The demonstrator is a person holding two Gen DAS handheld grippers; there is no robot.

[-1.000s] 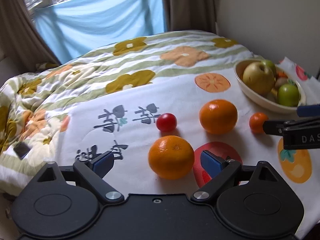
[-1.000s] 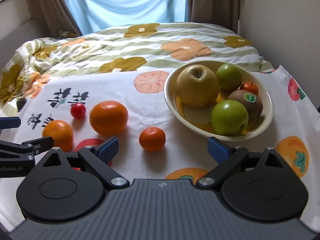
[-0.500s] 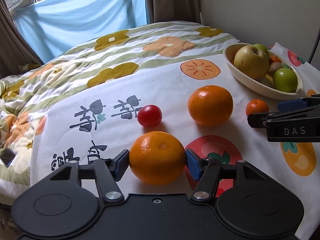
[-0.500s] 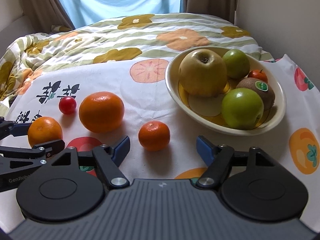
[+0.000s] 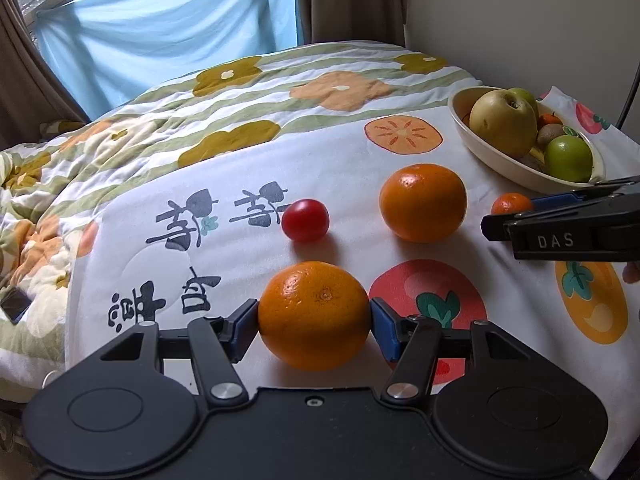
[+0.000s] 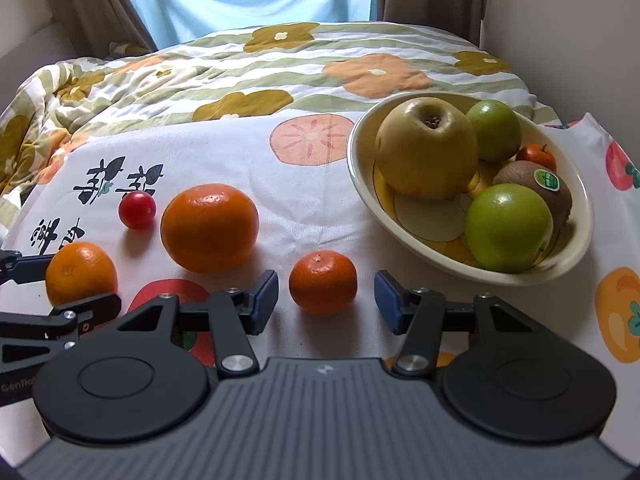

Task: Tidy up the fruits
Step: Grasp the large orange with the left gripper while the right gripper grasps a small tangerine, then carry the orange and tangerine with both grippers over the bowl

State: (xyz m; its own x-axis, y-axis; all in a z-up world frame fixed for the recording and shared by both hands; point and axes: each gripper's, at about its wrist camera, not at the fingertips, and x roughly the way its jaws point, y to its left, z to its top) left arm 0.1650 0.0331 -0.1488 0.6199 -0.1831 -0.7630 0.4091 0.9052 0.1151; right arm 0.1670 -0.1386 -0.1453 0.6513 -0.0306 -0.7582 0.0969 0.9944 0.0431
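Note:
My left gripper (image 5: 314,322) is shut on an orange (image 5: 313,315) that rests on the white cloth; the same orange shows in the right wrist view (image 6: 80,272). My right gripper (image 6: 326,300) is open with a small tangerine (image 6: 323,282) between its blue pads, not touching them. A bigger orange (image 6: 210,227) and a red cherry tomato (image 6: 137,209) lie farther back on the cloth. A cream bowl (image 6: 580,256) to the right holds a yellow pear (image 6: 426,145), two green apples, a kiwi and a small tangerine.
The fruit lies on a white fruit-print cloth (image 5: 340,160) spread over a flowered quilt (image 6: 240,64). A wall stands close to the right of the bowl. Curtains and a blue sheet hang behind the bed.
My left gripper moved forward and closed on the near orange. My right gripper moved forward around the small tangerine and its jaws narrowed.

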